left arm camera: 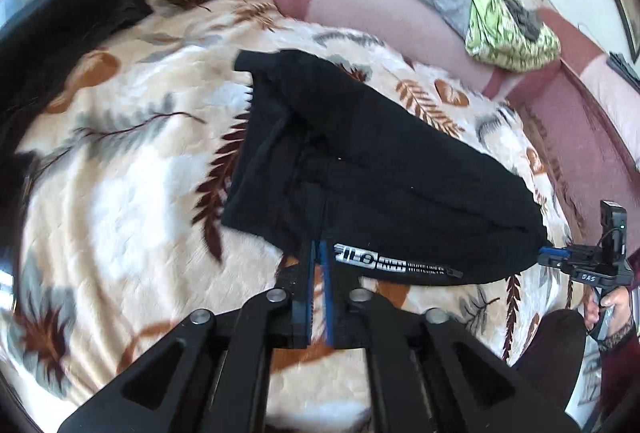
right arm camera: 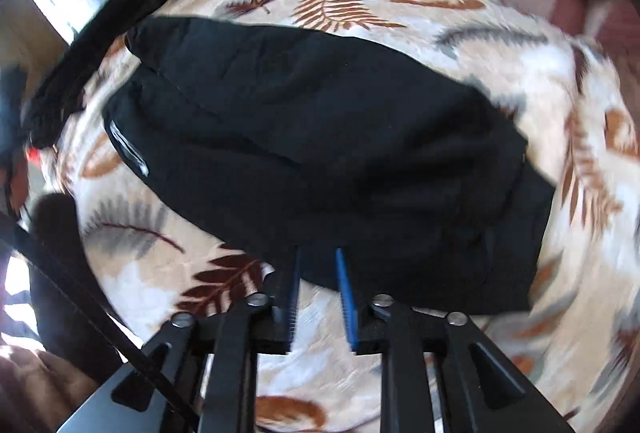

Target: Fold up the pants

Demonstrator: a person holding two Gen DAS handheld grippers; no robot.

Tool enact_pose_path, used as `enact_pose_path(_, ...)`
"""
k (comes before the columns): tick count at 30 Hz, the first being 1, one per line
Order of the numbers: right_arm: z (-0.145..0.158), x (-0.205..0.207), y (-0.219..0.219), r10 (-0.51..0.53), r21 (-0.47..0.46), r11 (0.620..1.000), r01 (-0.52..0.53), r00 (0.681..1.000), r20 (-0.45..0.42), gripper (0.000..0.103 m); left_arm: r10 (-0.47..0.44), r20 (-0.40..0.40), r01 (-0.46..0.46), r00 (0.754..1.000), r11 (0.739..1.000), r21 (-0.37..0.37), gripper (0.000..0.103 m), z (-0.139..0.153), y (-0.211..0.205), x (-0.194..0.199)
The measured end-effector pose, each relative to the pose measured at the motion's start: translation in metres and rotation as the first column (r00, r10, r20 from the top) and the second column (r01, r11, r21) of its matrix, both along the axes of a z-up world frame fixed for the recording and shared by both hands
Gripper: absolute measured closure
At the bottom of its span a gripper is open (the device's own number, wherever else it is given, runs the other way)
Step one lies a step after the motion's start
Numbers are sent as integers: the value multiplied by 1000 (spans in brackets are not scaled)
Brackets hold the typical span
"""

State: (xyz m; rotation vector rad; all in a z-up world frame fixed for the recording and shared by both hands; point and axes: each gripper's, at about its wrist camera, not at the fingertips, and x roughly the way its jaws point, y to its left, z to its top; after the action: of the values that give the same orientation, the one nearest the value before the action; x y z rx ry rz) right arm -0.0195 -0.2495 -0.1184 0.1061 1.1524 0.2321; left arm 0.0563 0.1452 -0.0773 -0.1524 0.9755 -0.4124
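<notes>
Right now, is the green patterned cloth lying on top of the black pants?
No, the green patterned cloth lies on the pink sofa cushion, well apart from the black pants on the leaf-print blanket.

Each wrist camera looks steeply down along its own fingers, close above the leaf-patterned cream blanket (left arm camera: 120, 193). Both views share the folded black cloth pants (left arm camera: 360, 173) lying there.

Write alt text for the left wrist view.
Black pants lie folded on a leaf-patterned blanket, their near edge between the narrowly parted fingers of the left gripper. At far right the right gripper meets the pants' other end. A green patterned cloth lies behind.
</notes>
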Motion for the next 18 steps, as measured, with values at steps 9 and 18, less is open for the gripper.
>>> enact_pose_path(9,29,-13,-5,-203,228,962,152,955,218,41,214,64,-209,975,975,-76,38,17,12,-57)
enact_pose_path(18,14,-16,4,-277,221,951,217,915,293,41,305,134,-310,943,950,22,35,34,14,-97)
